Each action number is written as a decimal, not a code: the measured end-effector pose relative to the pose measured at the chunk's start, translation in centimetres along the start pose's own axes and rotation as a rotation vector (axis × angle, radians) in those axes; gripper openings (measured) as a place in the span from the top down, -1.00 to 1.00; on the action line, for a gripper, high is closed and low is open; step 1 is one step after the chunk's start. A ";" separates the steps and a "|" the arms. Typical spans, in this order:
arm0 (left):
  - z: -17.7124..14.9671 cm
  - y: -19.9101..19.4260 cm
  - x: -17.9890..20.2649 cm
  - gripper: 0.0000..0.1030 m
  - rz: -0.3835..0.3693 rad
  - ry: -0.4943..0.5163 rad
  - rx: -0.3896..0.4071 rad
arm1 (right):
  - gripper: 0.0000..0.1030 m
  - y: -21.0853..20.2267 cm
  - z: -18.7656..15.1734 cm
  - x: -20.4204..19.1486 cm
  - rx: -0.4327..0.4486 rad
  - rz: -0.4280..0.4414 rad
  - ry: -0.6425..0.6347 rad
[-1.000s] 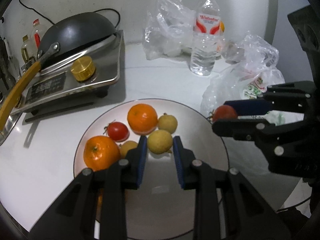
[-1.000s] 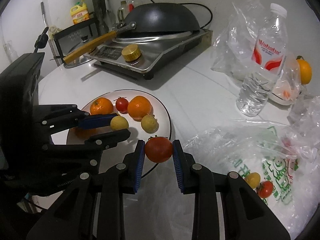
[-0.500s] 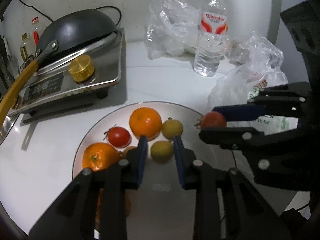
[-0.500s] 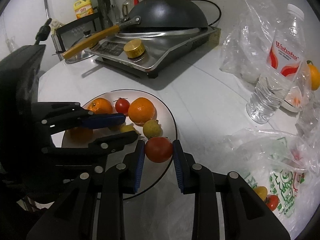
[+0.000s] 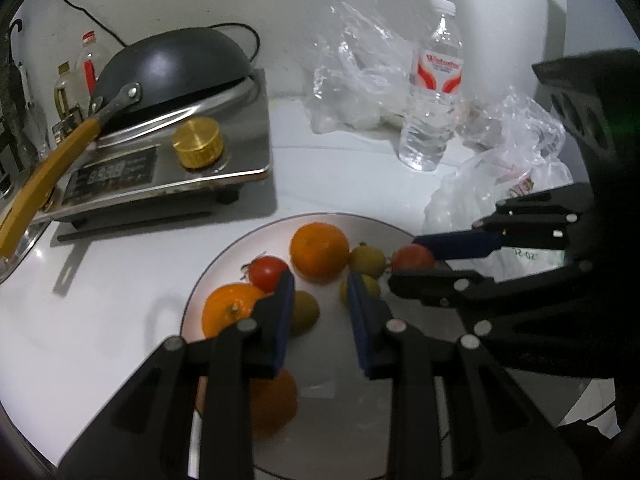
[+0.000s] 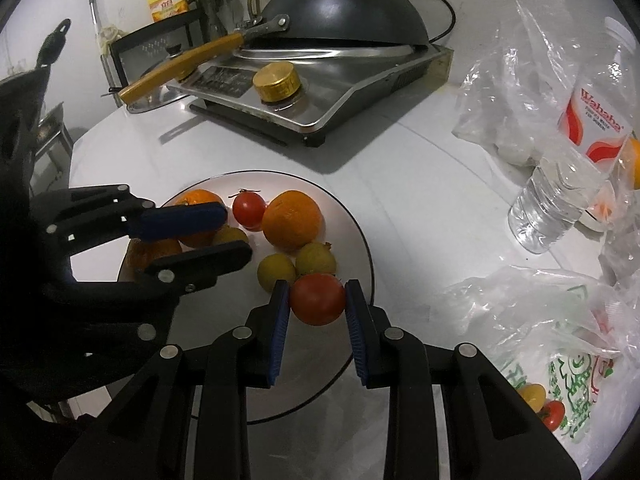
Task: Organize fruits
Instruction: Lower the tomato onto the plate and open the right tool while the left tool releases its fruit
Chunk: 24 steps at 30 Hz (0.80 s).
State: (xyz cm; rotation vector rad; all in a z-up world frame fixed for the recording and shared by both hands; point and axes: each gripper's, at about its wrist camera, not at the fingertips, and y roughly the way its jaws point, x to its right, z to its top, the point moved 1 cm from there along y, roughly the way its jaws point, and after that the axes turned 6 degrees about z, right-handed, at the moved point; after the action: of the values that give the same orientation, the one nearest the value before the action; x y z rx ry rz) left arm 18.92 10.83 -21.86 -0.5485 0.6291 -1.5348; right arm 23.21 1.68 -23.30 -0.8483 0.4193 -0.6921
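1. At far left I see my left gripper (image 6: pixel 224 236), black with blue pads, hanging over the left part of the round white plate with a dark rim (image 6: pixel 360 236); its jaws are drawn close together with nothing between them.
2. On the plate beneath it lie a small orange (image 6: pixel 196 200) and another orange (image 5: pixel 272 400) in shadow.
3. Next along the plate come a small red tomato with a green stem (image 6: pixel 249 209), a larger orange (image 6: pixel 293 219) and two yellow-green round fruits (image 6: pixel 276 270).
4. In the middle my right gripper (image 6: pixel 318 300) is clenched on a big red tomato (image 6: pixel 317 299), both blue pads pressing its sides, over the plate's near right part and just beside the yellow-green fruits.
5. Behind stands a steel cooker with a gold knob (image 6: pixel 320 76), a black wok (image 6: pixel 344 12) on top.
6. To the right is a clear water bottle with a red and white label (image 6: pixel 560 192).
7. At far right lies a crumpled clear plastic bag (image 6: pixel 552 320) with more small fruit inside.
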 end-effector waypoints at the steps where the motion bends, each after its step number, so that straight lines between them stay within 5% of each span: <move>1: -0.1 -0.1 -0.1 0.45 0.001 -0.002 0.000 | 0.42 0.1 0.0 0.0 -0.002 -0.003 0.002; 24: -0.7 -4.3 0.6 0.44 0.014 0.002 0.049 | 0.42 -4.5 -1.0 -0.6 0.055 -0.065 0.014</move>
State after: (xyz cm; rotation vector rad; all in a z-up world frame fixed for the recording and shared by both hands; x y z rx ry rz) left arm 15.31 10.40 -19.47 -0.5042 0.5937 -1.5334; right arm 20.46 -0.49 -20.30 -0.8080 0.3856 -0.7666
